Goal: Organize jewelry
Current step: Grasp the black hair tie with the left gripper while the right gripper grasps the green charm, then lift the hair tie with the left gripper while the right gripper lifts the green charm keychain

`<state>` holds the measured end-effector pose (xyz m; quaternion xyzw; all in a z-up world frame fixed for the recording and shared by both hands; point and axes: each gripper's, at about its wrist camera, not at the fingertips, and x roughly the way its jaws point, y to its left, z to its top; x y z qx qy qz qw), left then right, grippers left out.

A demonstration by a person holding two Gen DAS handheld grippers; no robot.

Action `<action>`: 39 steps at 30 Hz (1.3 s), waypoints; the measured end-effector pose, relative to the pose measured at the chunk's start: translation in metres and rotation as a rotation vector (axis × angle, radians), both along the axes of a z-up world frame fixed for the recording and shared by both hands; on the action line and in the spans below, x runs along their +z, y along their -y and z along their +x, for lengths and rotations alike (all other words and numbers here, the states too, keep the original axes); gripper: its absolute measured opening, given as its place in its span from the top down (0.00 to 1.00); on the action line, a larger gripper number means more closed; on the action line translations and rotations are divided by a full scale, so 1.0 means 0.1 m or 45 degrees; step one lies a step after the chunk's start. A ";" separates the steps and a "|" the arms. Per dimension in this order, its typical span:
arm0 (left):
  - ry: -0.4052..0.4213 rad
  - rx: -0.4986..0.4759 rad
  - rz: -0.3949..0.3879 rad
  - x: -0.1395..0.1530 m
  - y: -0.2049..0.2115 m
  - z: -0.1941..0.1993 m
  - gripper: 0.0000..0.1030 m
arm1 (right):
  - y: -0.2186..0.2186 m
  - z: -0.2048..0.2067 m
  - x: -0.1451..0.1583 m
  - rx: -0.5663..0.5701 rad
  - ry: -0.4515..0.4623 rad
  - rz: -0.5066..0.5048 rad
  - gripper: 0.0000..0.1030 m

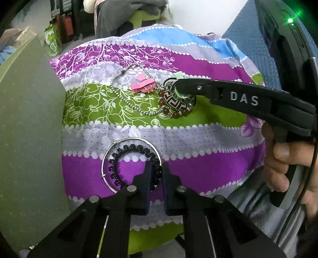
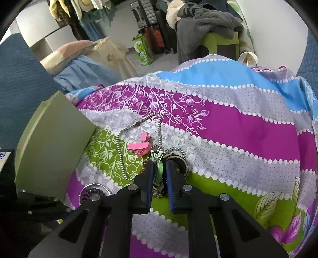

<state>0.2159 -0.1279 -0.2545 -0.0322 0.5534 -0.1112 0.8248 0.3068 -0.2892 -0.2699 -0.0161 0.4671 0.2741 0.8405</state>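
On a striped floral cloth [image 1: 198, 170] lies a pile of jewelry: a silver ball chain [image 1: 119, 99], a pink hair clip [image 1: 143, 85], a red bead bracelet [image 1: 174, 114], a black-and-white patterned bangle [image 1: 174, 99]. My left gripper [image 1: 157, 168] is closed around a black coil hair tie [image 1: 135, 150] that lies inside a silver hoop [image 1: 131, 164]. My right gripper [image 2: 159, 170] is shut on a pale green hair clip [image 2: 157, 168] over the bangle [image 2: 178, 160]; its finger [image 1: 184, 85] shows in the left wrist view.
A grey-green box [image 1: 29, 119] stands at the left of the cloth; it also shows in the right wrist view [image 2: 53, 146]. Blue upholstery [image 1: 264, 55] lies behind. A green stool with grey clothes [image 2: 218, 39] and suitcases [image 2: 149, 17] are farther back.
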 end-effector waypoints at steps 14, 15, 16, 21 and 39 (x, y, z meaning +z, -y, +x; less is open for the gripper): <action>0.064 0.076 -0.144 0.36 -0.21 -0.08 0.93 | 0.14 -0.27 0.22 -0.059 0.013 0.019 0.90; 0.071 0.079 -0.149 0.39 -0.22 -0.08 0.93 | 0.15 -0.30 0.22 -0.068 0.003 0.020 0.90; 0.079 0.080 -0.154 0.42 -0.23 -0.09 0.93 | 0.17 -0.32 0.22 -0.078 -0.012 0.022 0.90; 0.102 0.102 -0.185 0.55 -0.30 -0.13 0.93 | 0.25 -0.40 0.28 -0.136 -0.024 0.060 0.90; 0.189 0.123 -0.277 0.95 -0.52 -0.31 0.93 | 0.41 -0.45 -0.18 -0.306 -0.285 0.018 0.75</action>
